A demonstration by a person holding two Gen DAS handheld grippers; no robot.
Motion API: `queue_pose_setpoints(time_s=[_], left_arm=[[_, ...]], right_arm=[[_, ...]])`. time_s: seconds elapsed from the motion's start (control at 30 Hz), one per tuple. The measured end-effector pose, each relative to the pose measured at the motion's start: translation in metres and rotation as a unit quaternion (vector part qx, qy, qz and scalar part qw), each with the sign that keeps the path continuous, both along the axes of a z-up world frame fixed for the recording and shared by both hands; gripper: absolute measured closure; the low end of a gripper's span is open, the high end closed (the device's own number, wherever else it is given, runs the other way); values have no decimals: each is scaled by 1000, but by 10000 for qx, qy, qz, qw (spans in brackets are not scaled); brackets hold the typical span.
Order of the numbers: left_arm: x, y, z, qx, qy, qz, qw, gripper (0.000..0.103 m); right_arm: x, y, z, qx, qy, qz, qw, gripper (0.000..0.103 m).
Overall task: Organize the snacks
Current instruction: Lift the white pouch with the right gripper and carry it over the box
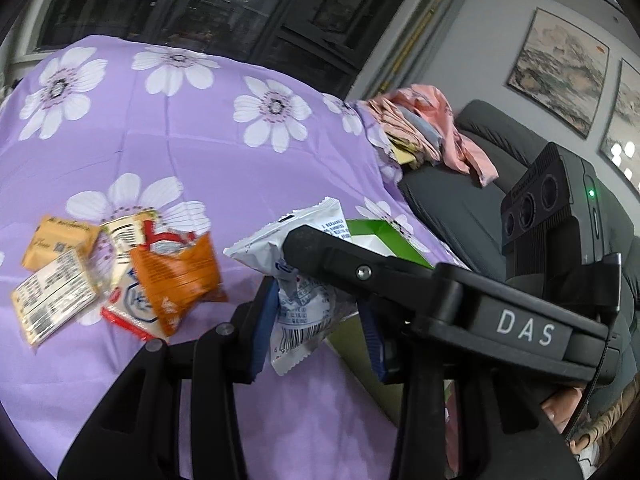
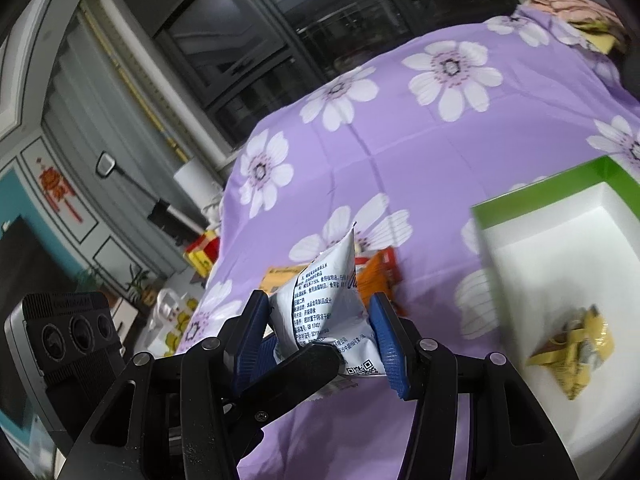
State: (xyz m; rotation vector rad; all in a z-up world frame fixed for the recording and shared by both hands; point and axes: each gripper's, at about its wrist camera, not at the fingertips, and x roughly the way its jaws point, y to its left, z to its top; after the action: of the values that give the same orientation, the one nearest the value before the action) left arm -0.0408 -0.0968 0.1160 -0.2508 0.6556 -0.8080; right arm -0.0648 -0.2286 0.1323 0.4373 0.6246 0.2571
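Left gripper (image 1: 316, 320) and right gripper (image 2: 324, 332) both clamped on one white snack packet (image 2: 324, 304), above purple floral cloth (image 1: 180, 152), green-rimmed box (image 2: 560, 248) alongside.

Both fisheye views are evenly, fairly brightly lit, with ceiling lights reflected in the dark windows (image 2: 280, 40). Edges bend and vignette black. The snack packets (image 1: 120, 276) and box (image 2: 560, 280) look motion-blurred.

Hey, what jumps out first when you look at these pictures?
A white snack packet pinched at once by both tongs, the left and the right, above the purple flowered cloth. To its right an open green-and-white box holds one yellow packet.
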Motion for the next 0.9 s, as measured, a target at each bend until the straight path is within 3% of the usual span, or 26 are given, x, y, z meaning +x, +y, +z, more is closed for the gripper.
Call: queue_pose_setpoints(time_s=[0.9], left_arm=[[15, -101, 0, 434, 50, -1180, 9921, 63]], right_arm=[[-22, -99, -11, 667, 139, -1346, 9886, 48]])
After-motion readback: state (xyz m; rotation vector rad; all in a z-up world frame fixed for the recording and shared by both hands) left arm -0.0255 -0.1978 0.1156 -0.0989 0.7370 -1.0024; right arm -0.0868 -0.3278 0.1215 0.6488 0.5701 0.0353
